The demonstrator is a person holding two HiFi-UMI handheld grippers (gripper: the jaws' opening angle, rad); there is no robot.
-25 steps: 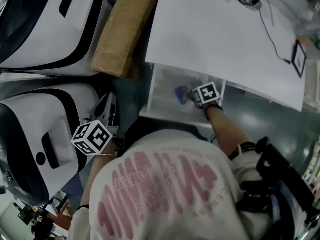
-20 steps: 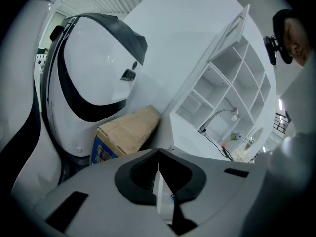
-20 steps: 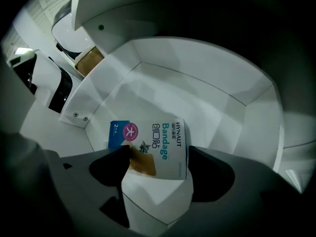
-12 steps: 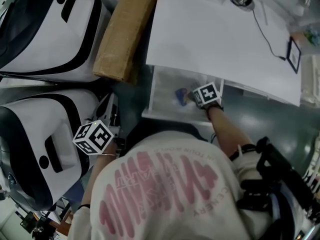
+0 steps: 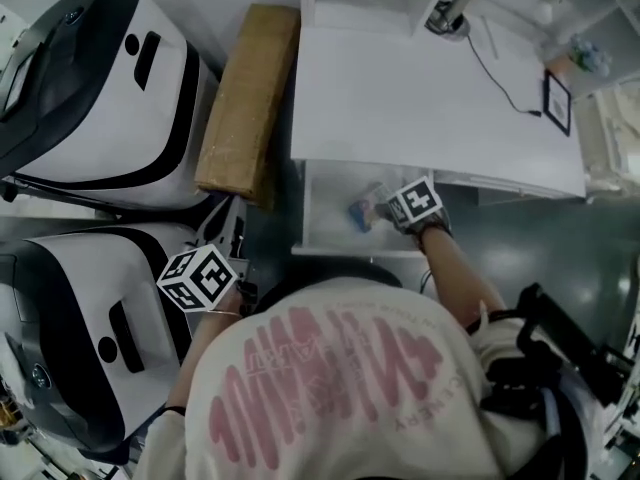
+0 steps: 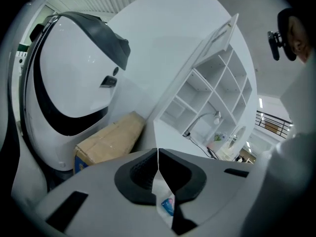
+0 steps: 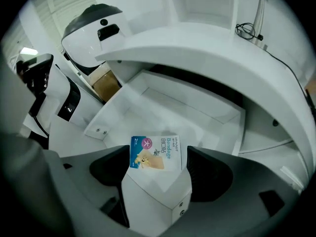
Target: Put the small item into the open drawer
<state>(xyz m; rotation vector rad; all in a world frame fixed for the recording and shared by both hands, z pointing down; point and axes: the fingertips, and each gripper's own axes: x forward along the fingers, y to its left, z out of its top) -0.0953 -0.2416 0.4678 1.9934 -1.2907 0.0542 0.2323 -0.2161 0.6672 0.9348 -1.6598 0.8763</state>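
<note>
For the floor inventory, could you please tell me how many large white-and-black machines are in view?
2. The first machine stands upper left, beside the cardboard box; the second machine sits below it, lower left. Others may be out of frame.

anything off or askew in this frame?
Nothing stands out. The bandage box is held level between the right gripper's jaws, over the open drawer. The left gripper is shut on nothing, off to the side. No spill or damage shows.
</note>
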